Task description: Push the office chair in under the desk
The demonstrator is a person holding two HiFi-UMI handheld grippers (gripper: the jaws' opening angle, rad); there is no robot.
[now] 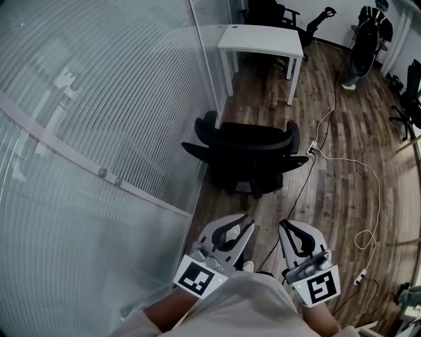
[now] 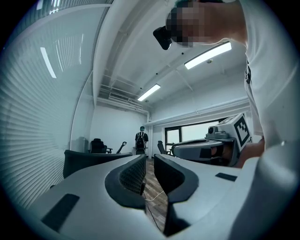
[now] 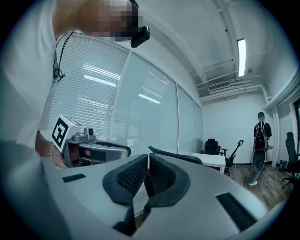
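Note:
The black office chair (image 1: 247, 153) stands on the wood floor with its back toward me, a little short of the white desk (image 1: 260, 38) beyond it. My left gripper (image 1: 248, 220) and right gripper (image 1: 283, 225) are side by side just behind the chair's back, apart from it. In the left gripper view the left gripper (image 2: 150, 160) shows a narrow slit between its tips and holds nothing; the chair's backrest (image 2: 84, 161) lies ahead to the left. In the right gripper view the right gripper (image 3: 147, 160) has its tips together and empty, with the chair's top edge (image 3: 176, 154) and the desk (image 3: 211, 159) ahead.
A glass partition with blinds (image 1: 99, 131) runs along the left, close to the chair. A white cable and a power strip (image 1: 314, 150) lie on the floor to the chair's right. Other chairs (image 1: 276, 13) and a standing person (image 1: 365, 39) are at the far end.

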